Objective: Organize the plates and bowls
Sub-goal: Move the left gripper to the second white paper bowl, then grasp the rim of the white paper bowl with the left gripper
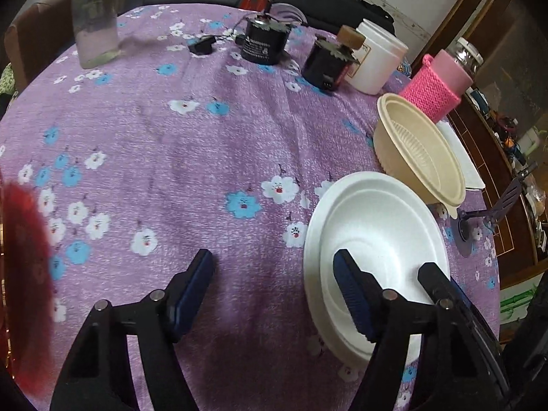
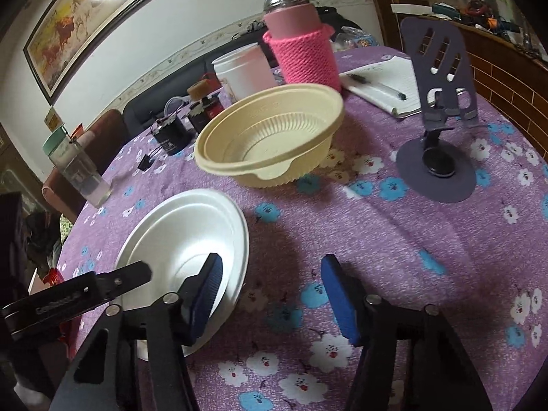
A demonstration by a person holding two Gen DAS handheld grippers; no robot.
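Note:
A white foam bowl (image 1: 373,226) rests inside a white plate (image 1: 313,236) on the purple flowered tablecloth. A cream plastic bowl (image 1: 418,150) stands just behind them. My left gripper (image 1: 274,267) is open and empty, its right finger over the white bowl. In the right wrist view the white bowl (image 2: 185,236) lies at the lower left and the cream bowl (image 2: 270,137) beyond it. My right gripper (image 2: 270,274) is open and empty, its left finger over the white bowl's rim. The left gripper's finger shows at the left edge there.
A pink knitted-sleeve flask (image 2: 301,44), a white tub (image 2: 243,68), two black cylinders (image 1: 263,42), a clear bottle (image 1: 97,17), a notebook with pen (image 2: 383,82) and a purple phone stand (image 2: 438,109) stand on the round table. A red blurred thing (image 1: 24,274) is at left.

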